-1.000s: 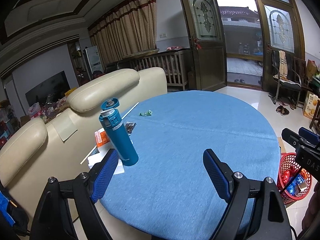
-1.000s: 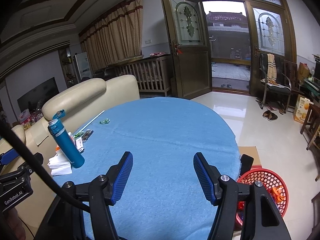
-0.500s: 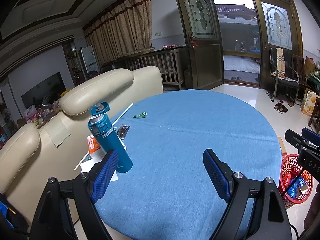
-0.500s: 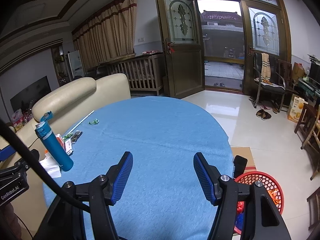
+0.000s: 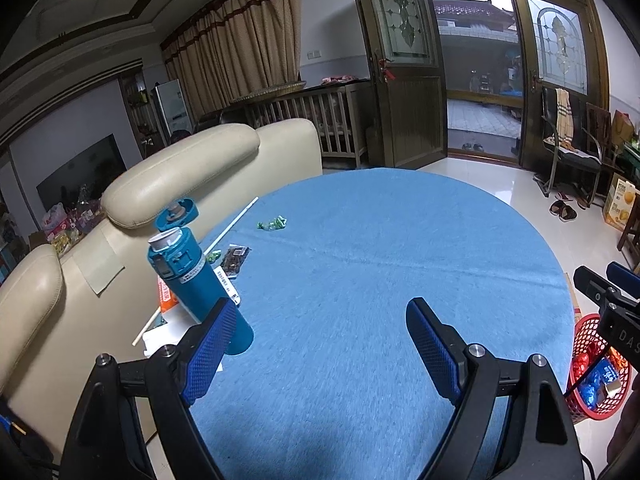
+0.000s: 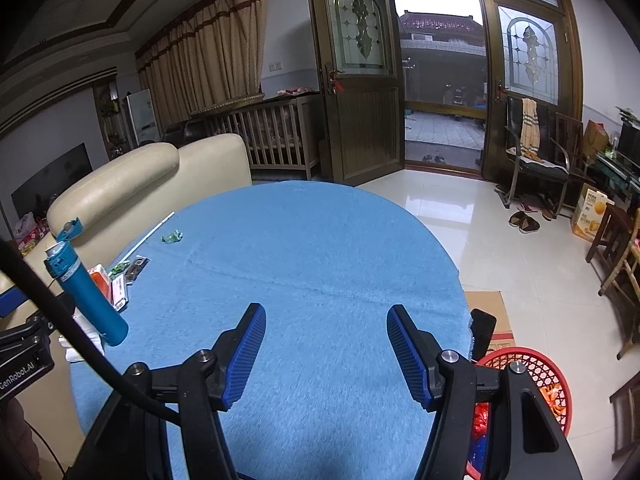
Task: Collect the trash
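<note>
Both grippers, left (image 5: 320, 332) and right (image 6: 326, 338), hang open and empty over the blue table (image 5: 380, 264); a green wrapper (image 5: 273, 223) lies beyond.

A teal flask (image 5: 192, 280) is standing open near the sofa (image 5: 168, 176), slippers (image 6: 524, 222) lying by the chair (image 6: 534, 160) beyond.
</note>
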A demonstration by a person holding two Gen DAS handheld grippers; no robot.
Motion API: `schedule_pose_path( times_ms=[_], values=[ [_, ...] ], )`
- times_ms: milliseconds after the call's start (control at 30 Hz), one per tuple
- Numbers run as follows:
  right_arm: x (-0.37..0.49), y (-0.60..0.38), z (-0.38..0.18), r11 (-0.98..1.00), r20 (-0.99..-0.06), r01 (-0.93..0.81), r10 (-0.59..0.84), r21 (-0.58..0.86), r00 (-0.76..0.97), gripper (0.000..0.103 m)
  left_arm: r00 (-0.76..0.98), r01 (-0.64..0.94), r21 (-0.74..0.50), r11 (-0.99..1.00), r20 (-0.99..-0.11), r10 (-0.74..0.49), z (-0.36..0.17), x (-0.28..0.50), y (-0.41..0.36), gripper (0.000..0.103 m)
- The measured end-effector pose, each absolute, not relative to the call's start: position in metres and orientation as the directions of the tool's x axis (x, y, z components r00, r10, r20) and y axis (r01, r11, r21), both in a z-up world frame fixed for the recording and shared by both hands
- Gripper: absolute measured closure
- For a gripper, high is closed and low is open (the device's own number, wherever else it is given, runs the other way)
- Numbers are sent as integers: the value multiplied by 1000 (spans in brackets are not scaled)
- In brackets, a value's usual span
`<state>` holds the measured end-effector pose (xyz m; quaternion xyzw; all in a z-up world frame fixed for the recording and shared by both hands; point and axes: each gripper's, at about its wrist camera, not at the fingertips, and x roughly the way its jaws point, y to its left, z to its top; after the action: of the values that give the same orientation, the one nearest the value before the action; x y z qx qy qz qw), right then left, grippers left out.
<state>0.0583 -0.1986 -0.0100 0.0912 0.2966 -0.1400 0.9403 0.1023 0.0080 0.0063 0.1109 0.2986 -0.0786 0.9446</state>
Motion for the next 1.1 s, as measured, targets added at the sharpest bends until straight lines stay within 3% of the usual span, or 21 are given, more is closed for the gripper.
schedule_pose_path(
  times_ms=[1100],
  values=[
    [118, -215, -33, 932, -638, 344, -198, 112, 744, 36, 767, 212, 154, 965, -638, -67, -8, 162, -7, 16]
  ],
)
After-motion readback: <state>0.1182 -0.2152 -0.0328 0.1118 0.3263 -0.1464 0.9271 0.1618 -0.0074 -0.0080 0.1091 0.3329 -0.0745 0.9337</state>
